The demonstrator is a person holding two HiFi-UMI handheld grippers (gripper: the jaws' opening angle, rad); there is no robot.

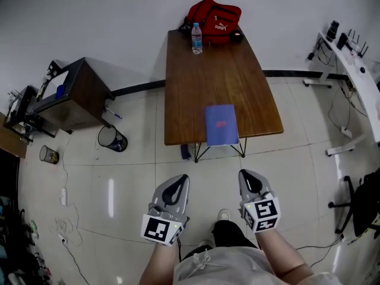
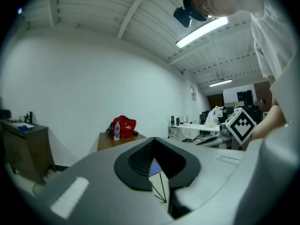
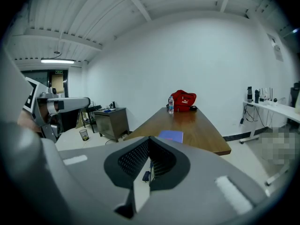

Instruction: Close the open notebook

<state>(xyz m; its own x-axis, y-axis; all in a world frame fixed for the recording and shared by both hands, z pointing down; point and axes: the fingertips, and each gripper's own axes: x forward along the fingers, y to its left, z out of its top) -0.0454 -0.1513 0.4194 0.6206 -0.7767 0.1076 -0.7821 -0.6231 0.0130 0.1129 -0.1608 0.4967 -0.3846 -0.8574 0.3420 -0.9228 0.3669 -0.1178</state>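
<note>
Grippers hang near the person's body: left gripper (image 1: 180,179) and right gripper (image 1: 247,175), each with jaws pressed together on nothing. Ahead, the blue notebook (image 1: 221,124) lies flat at the near edge of the wooden table (image 1: 202,82), well apart from both. It seemingly lies cover up, so the closing looks finished and nothing more seems called for. A water bottle (image 1: 196,38) and a red bag (image 1: 215,16) stand at the far end.

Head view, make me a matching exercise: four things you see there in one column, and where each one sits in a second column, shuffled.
Things
1. notebook
2. water bottle
3. red bag
4. waste bin

Places
A. on the floor, left of the table
B. far end of the table, by the wall
C. closed, at the table's near edge
D. upright on the table, just in front of the red bag

Pairs: 1-C, 2-D, 3-B, 4-A
</note>
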